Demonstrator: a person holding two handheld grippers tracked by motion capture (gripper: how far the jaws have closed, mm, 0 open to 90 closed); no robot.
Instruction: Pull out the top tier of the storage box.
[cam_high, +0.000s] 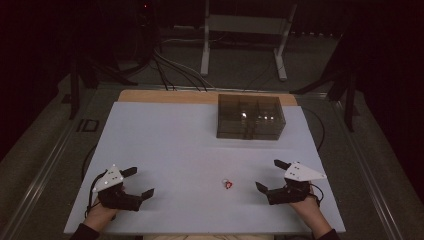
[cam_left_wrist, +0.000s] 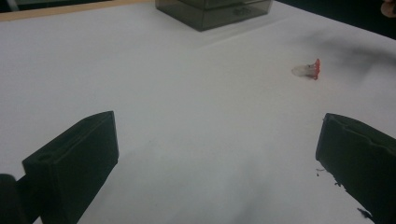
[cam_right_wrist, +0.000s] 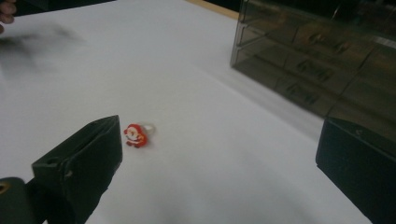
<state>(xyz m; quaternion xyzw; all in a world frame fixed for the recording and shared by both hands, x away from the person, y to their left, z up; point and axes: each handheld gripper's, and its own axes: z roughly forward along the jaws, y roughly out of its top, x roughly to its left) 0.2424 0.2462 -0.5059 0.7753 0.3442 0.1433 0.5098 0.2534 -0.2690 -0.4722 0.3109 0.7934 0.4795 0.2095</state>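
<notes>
Smoky dark plastic makes up the drawer box at the far side of the white bench, right of centre, and its tinted walls hide whatever the compartments hold; a few bright glints show through the top, nothing I can name. In the right tool's view the box is cut off at the top and right edge, with drawer fronts faintly visible. The room beyond the bench is mostly dark, with cables and a pale metal frame on the floor.

Near the front of the bench, between the two tools, lies a small red-and-white Santa ring, touching neither. Up close its Santa face is clear, the clear band behind it hard to make out. From the left tool's view it is only a blurred red edge.

Left tool and right tool both rest low at the front corners, jaws spread wide apart, nothing between them. The hands holding them are partly cut off by the bottom edge.
</notes>
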